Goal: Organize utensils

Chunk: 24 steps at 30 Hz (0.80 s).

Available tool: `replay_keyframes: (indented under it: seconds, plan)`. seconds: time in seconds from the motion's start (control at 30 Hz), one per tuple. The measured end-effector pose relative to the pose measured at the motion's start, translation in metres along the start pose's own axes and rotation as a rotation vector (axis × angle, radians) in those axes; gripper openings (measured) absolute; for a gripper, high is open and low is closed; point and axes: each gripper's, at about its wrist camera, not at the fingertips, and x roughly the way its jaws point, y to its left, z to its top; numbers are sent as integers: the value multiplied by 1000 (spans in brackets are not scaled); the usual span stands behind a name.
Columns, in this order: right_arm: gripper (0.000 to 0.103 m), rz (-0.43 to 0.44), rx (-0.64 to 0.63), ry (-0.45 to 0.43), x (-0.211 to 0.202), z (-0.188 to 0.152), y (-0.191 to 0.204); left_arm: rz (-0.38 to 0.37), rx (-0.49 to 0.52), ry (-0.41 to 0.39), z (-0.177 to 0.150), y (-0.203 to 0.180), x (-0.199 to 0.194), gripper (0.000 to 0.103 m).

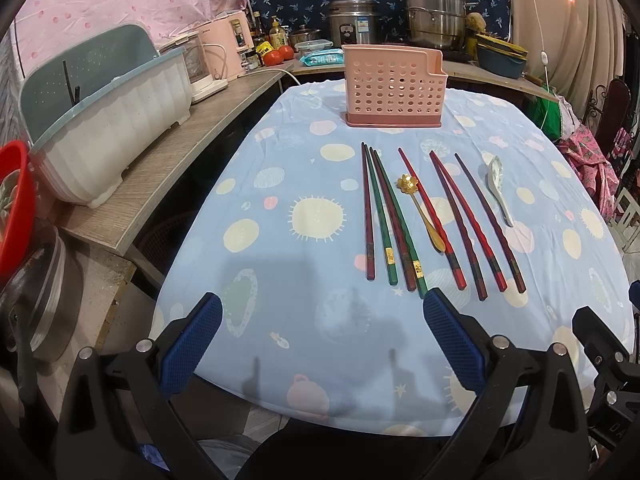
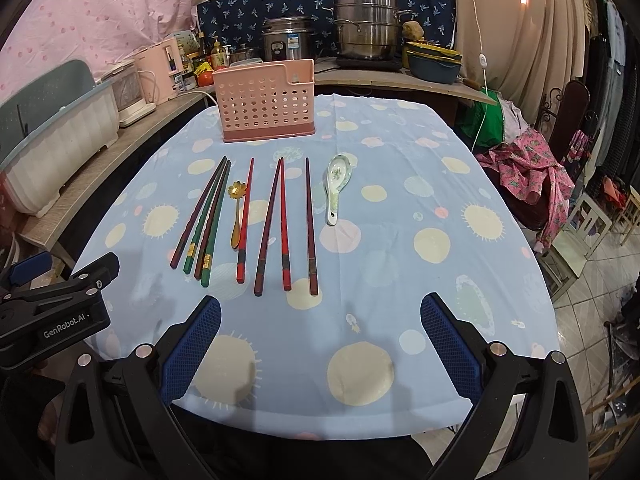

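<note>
— Chopsticks [image 1: 424, 220] lie in a row on the blue cloth [image 1: 280, 184], just in front of the pink holder [image 1: 394, 84], tips toward it. What else do you see?

— I see a gold spoon [image 1: 420, 208] among them and a white ceramic spoon [image 1: 500, 188] at the row's right end, all apart from the holder.

— And your grippers?

— I hold my left gripper [image 1: 322, 332] and right gripper [image 2: 320, 332] spread wide, empty, on the near side of the chopsticks from the holder.
</note>
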Motion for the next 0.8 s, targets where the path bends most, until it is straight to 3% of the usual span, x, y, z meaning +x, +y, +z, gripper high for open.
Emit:
replay_keyframes:
  seconds: [0.8]
  plan:
    - [96,3,5,1,0,-1,-1,2,1,1,-1,-2,-1,96]
